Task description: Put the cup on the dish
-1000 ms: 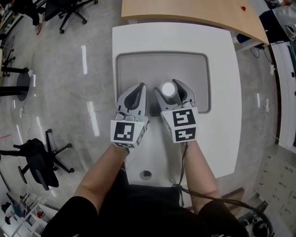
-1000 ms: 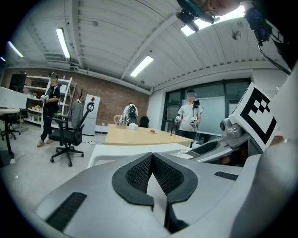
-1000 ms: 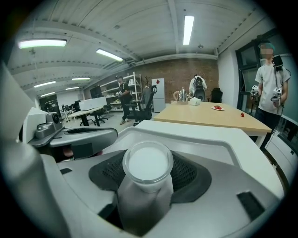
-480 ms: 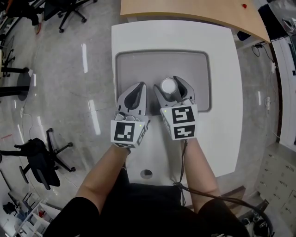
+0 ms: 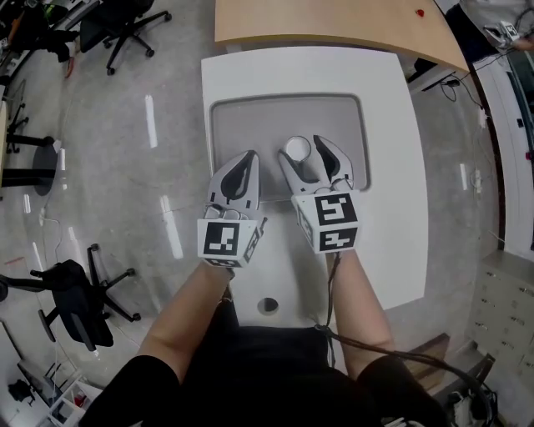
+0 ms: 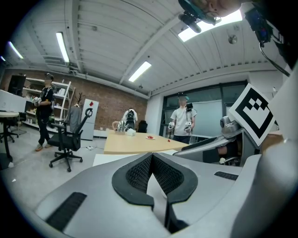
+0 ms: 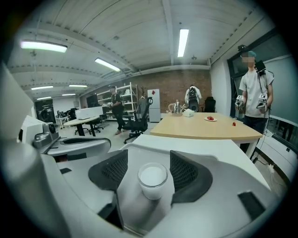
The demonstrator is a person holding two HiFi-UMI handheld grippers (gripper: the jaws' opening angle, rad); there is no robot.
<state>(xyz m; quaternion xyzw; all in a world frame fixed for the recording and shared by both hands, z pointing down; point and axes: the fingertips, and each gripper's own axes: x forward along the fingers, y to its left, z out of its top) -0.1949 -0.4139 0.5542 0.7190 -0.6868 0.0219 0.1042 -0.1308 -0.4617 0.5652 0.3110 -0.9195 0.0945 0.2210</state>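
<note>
A small glass cup (image 5: 296,150) with a white inside stands upright on the grey dish (image 5: 250,117), a shallow tray on the white table (image 5: 392,167). My right gripper (image 5: 303,150) is open, one jaw on each side of the cup. In the right gripper view the cup (image 7: 152,180) sits between the dark pads (image 7: 109,174) with a gap on either side, and the right gripper (image 7: 149,160) does not touch it. My left gripper (image 5: 240,163) hangs shut and empty over the dish's near left part. In its own view the left gripper (image 6: 151,155) has both pads pressed together.
A wooden table (image 5: 334,21) adjoins the white table's far edge. Office chairs (image 5: 125,21) stand on the floor at left. A round hole (image 5: 267,305) lies in the white table near me. A person (image 7: 253,88) holding grippers stands at the far right.
The cup now sits nearer the right gripper's fingertips and looks smaller; that gripper has drawn back slightly. The left gripper has kept its place beside it.
</note>
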